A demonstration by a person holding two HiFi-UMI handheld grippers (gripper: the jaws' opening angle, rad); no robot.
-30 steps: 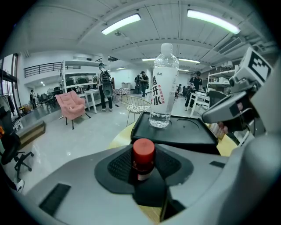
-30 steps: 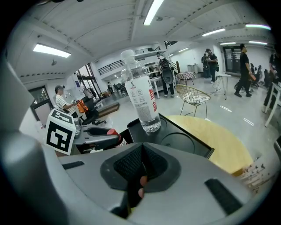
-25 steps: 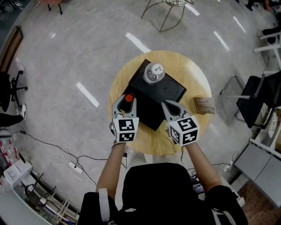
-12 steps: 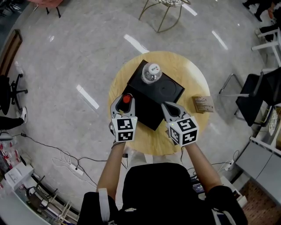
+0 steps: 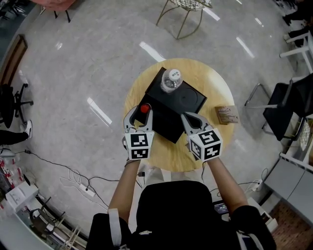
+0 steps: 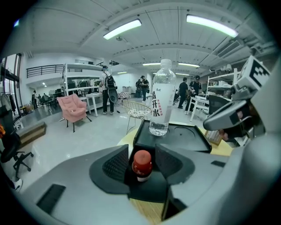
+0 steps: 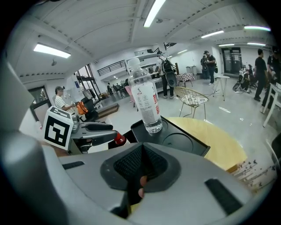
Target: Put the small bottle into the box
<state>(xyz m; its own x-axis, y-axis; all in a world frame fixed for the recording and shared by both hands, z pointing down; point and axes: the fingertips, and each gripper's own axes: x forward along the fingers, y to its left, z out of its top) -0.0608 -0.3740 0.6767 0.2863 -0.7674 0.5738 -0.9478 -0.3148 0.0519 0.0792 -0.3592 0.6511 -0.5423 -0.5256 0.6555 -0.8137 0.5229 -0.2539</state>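
Note:
A small bottle with a red cap (image 5: pixel 145 108) (image 6: pixel 142 164) stands upright on the near left part of the black box (image 5: pixel 188 100) (image 6: pixel 189 136). My left gripper (image 5: pixel 138 115) (image 6: pixel 141 154) has its jaws either side of the bottle. They are opening, with a thin gap showing on each side of the cap. My right gripper (image 5: pixel 190 118) (image 7: pixel 141 162) rests over the box's near right edge, its pads closed together. From the right gripper view the small bottle (image 7: pixel 119 139) shows between the left jaws.
A tall clear water bottle (image 5: pixel 171 79) (image 6: pixel 161 101) (image 7: pixel 145 99) stands at the box's far corner. The box lies on a round wooden table (image 5: pixel 215 83). A small brown card packet (image 5: pixel 228 115) sits at the table's right edge. A wire chair (image 5: pixel 188 10) stands beyond.
My left gripper's jaws have spread slightly off the small bottle, which stays standing on the box. The right gripper has not moved.

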